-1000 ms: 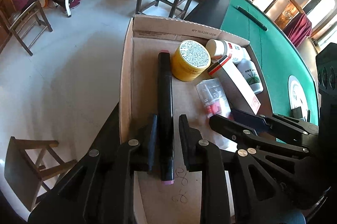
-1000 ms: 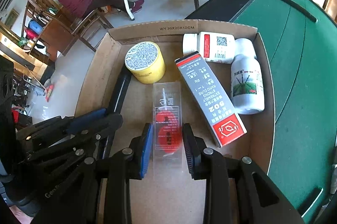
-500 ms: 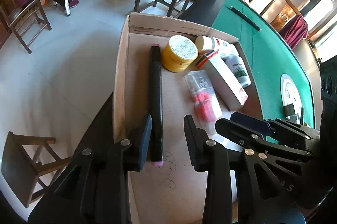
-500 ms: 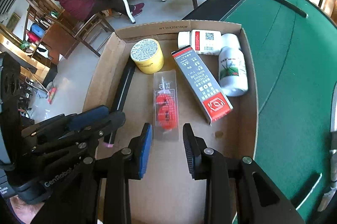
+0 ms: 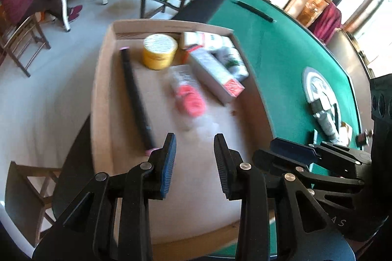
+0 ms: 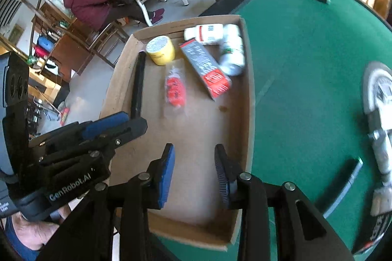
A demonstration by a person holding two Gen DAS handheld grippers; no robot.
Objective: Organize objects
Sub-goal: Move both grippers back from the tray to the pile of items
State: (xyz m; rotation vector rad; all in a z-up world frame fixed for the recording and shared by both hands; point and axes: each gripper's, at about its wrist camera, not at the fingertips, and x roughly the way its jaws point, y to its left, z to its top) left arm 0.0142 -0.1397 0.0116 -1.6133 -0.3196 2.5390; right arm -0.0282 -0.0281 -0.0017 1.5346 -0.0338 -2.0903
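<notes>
Both grippers are chunky matte black plastic with silver round screw heads at the linkage joints. The left gripper has fingers with blue ribbed pads inside, same deal on the right gripper. White "GenRobot.AI" lettering shows on the left one's body in the right wrist view. A bit of bare skin and a blue sleeve edge peek out below it.

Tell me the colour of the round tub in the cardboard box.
Yellow, with a white printed lid. The round tub shows sharpest in the right wrist view, standing in the cardboard box.
</notes>
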